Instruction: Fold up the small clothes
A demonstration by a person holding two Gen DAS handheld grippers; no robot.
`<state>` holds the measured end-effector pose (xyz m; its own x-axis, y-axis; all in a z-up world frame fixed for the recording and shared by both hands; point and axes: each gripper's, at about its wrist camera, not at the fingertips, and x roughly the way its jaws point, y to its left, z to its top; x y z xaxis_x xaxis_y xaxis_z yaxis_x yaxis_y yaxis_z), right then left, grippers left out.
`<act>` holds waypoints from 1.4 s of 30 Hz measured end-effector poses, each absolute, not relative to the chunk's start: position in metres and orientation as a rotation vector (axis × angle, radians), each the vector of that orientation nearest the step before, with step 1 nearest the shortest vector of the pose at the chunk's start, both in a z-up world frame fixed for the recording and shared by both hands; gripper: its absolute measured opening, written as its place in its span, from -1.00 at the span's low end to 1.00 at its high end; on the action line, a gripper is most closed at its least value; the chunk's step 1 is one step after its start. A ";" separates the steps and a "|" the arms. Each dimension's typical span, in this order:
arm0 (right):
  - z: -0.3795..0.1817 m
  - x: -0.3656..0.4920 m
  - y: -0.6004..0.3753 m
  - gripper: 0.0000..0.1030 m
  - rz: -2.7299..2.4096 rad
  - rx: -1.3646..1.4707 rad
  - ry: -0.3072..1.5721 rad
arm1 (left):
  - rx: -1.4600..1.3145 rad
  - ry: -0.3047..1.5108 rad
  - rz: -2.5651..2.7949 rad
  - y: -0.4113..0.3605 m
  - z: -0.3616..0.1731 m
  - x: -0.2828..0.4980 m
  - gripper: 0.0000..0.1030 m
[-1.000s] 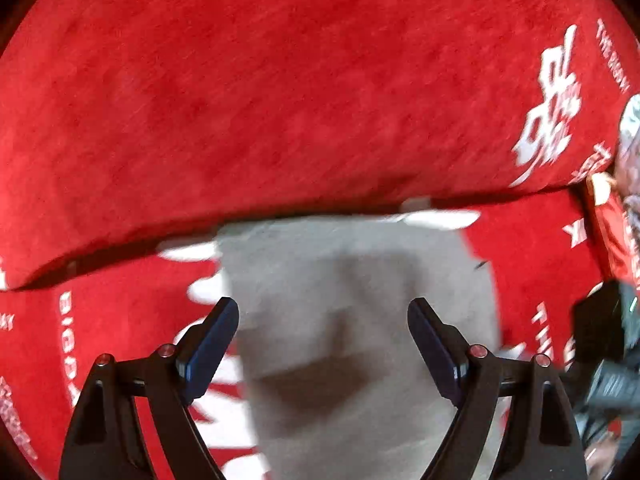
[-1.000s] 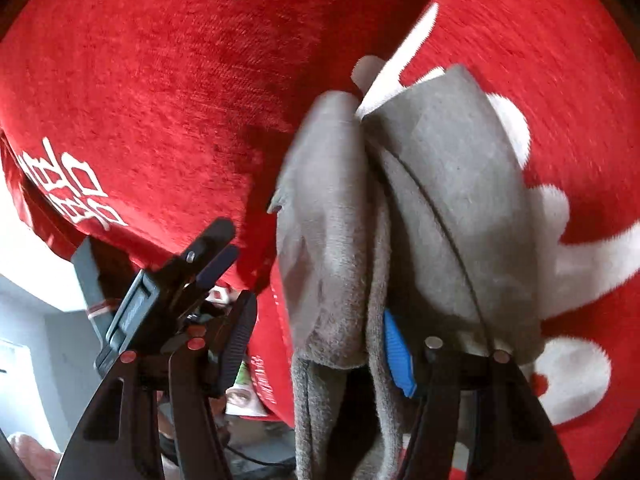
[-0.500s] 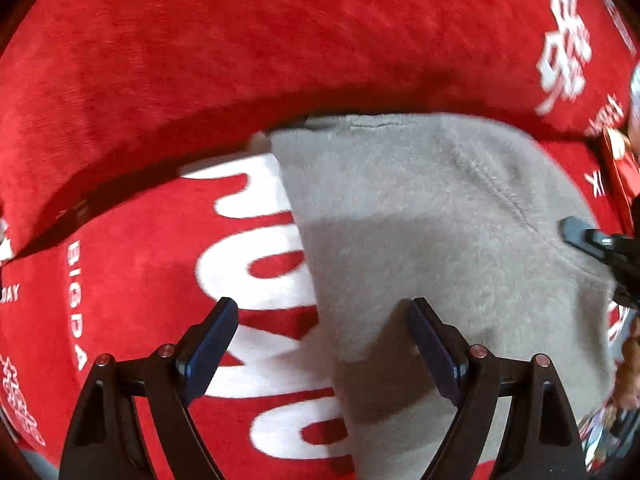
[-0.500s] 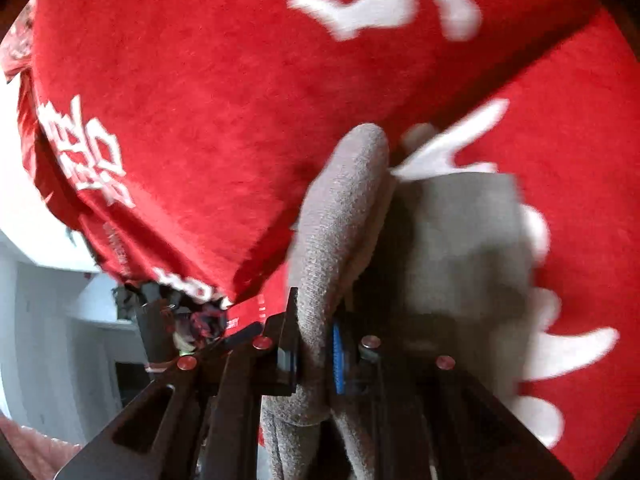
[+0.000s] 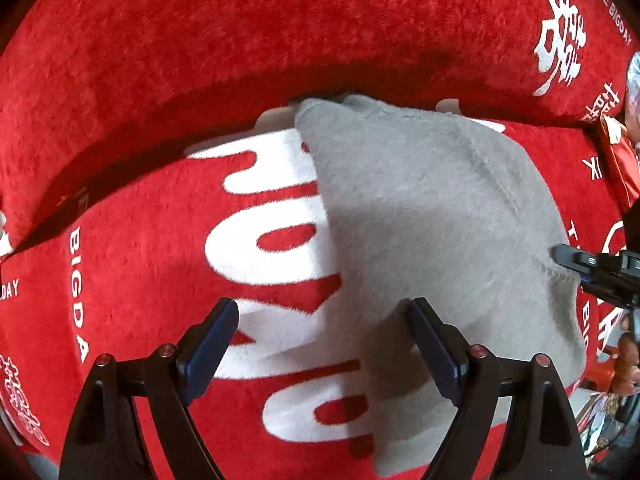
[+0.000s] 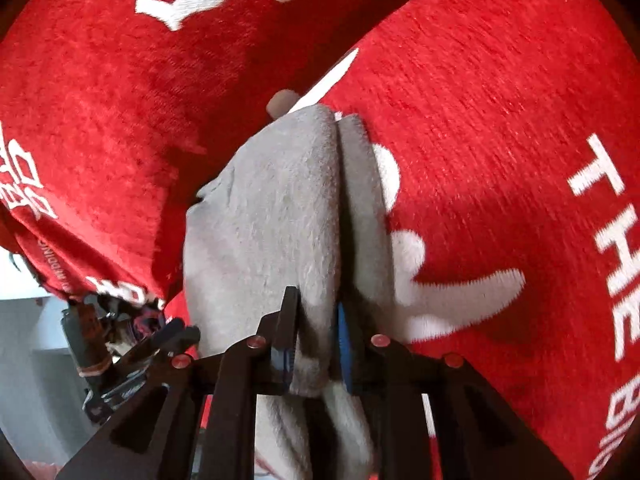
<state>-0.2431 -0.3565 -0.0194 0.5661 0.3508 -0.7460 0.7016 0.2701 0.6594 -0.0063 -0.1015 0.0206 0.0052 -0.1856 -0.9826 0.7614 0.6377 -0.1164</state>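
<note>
A grey fuzzy knitted garment point(image 5: 432, 216) lies spread on a red plush cover printed with large white letters point(image 5: 168, 264), its far end pushed up against a thick red plush bolster point(image 5: 240, 40) that runs across the far side. The left tongs point(image 5: 322, 340) hang released over the near part of the scene, their dark blue pads wide apart; the left pad sits above the white lettering and the right pad above the near edge of the grey cloth, with nothing between them. At the right edge of the left view the right tongs point(image 5: 576, 266) reach in from the side and touch the garment's right border.

In the right view the right tongs point(image 6: 316, 340) are clenched on a bunched fold of the grey garment point(image 6: 280, 216), which stands up in a ridge between the pads and hides most of the cover behind it. The bolster point(image 6: 120, 100) crowds in on the left. Beyond its end, at the lower left, sits a dark cluttered object point(image 6: 92, 336) too unclear to name, against a pale wall.

Readable writing: "BIGDA" and "DAY" on the left of the cover, "THE BIGDAY" beside a white Chinese character on the bolster's right end, and "THE" in the right view. The large white letters are cut off by the garment.
</note>
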 end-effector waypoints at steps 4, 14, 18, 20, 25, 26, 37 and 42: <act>-0.009 -0.263 -0.340 -0.11 -0.258 1.377 1.025 | 0.505 1.400 -0.818 -0.085 0.019 -0.011 0.70; 0.037 -0.288 -0.303 -0.08 -0.302 1.235 0.994 | 0.512 1.435 -0.827 -0.076 0.016 -0.020 0.70; 0.019 -0.261 -0.286 -0.54 -0.263 1.099 1.211 | 0.488 1.464 -0.806 -0.074 0.012 -0.018 0.70; 0.009 -0.254 -0.281 -0.89 -0.245 1.080 1.274 | 0.488 1.464 -0.799 -0.074 0.017 -0.018 0.70; 0.029 -0.251 -0.278 -0.90 -0.260 0.896 1.362 | 0.541 1.438 -0.876 -0.075 0.019 -0.032 0.70; 0.025 -0.254 -0.279 -0.90 -0.271 0.878 1.401 | 0.556 1.450 -0.874 -0.076 0.013 -0.037 0.70; 0.014 -0.283 -0.297 -0.87 -0.397 1.013 1.384 | 0.595 1.408 -0.842 -0.063 0.021 -0.042 0.71; 0.055 -0.284 -0.325 -0.87 -0.482 1.029 1.185 | 0.467 1.314 -0.818 -0.080 0.057 -0.006 0.71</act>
<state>-0.2839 -0.3255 0.0553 0.3498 0.1917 -0.9170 0.7770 0.4874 0.3983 -0.0062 -0.0795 0.0566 0.0417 -0.2599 -0.9647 0.7510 0.6450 -0.1413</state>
